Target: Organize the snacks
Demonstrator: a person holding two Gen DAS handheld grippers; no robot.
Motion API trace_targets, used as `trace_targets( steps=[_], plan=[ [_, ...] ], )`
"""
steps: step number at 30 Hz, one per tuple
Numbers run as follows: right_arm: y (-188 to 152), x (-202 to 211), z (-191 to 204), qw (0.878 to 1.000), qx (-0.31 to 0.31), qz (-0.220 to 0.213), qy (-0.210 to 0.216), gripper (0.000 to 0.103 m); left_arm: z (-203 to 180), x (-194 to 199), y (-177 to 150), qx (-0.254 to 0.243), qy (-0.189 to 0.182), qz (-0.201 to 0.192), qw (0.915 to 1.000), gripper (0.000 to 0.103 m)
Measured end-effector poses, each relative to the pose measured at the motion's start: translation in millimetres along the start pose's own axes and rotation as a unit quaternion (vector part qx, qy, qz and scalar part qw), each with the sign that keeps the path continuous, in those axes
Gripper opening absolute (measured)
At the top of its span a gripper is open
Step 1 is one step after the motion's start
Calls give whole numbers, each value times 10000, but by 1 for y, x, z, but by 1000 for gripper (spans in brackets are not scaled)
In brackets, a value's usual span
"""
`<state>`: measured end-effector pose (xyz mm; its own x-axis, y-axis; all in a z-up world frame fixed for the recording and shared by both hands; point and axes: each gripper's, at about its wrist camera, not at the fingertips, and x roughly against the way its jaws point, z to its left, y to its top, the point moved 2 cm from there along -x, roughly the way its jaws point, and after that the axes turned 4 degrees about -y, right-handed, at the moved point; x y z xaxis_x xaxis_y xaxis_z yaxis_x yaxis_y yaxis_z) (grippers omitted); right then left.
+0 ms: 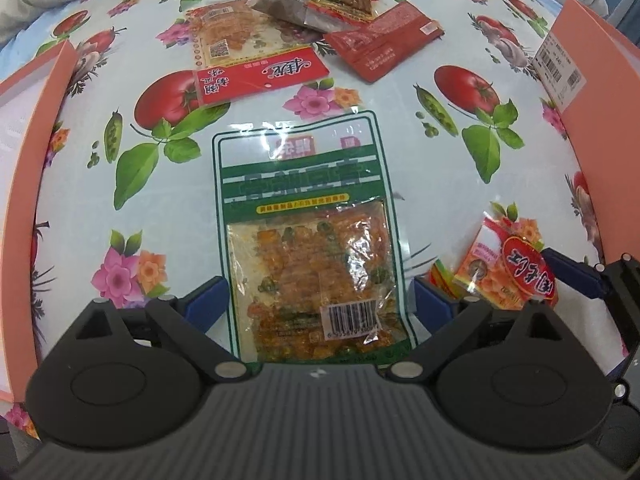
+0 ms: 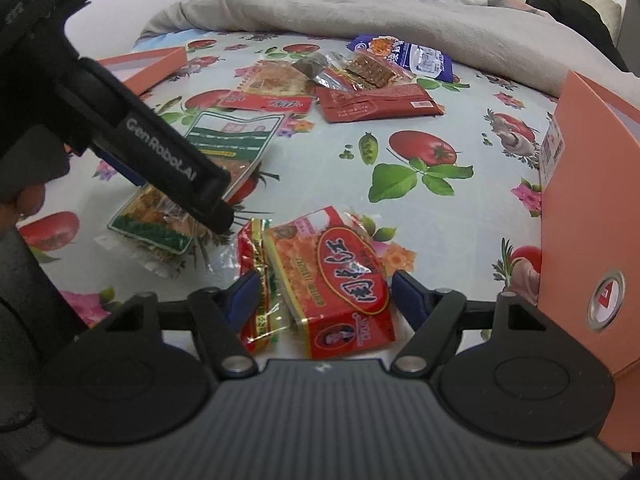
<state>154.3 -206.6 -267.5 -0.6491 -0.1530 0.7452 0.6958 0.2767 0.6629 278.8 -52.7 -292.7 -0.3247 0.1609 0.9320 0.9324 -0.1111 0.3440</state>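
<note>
A clear green-bordered snack packet [image 1: 308,240] lies flat on the tomato-print cloth [image 1: 400,92]. My left gripper [image 1: 320,300] is open and straddles its near end, with a blue pad a little off each side. In the right wrist view one of its black fingers [image 2: 208,200] comes down over that green packet [image 2: 160,224]. A red snack packet [image 2: 328,276] lies between the pads of my right gripper [image 2: 326,292]. The left pad is at its crimped end, the right pad stands slightly clear, and the jaws are open. That red packet [image 1: 508,268] shows at the right in the left wrist view.
Several more packets lie in a pile [image 1: 320,20] at the far side of the cloth, among them red ones and a blue one [image 2: 404,56]. Orange box walls stand at the left [image 1: 36,160] and the right [image 2: 592,200]. A grey blanket [image 2: 360,12] lies behind.
</note>
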Motion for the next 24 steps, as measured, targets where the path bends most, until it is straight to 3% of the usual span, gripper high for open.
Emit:
trace_targets(
  steps=[8,13,15,19,21,24],
  plan=[
    [0,6,3,10000,41,56,-41,55,-12,11,-4,-171,6,-248,9995,70],
    [-1,10,3,9999,-58,53,-74,54,-17,22,-2,-236,-103,-405,9988,37],
    [-1,12,3,9999,-101,52,-102,54,-19,24,-2,-261,-138,-436,9986,29],
    [-2,16,0,9996,-222,35,-151,50,-16,29,-2,-218,-200,-476,9984,21],
    [-1,19,-4,9994,-317,10,-166,36,-16,32,-3,-198,-228,-499,9983,18],
    [2,21,-8,9992,-372,7,-141,31,-16,38,-3,-177,-262,-557,9979,15]
  ],
)
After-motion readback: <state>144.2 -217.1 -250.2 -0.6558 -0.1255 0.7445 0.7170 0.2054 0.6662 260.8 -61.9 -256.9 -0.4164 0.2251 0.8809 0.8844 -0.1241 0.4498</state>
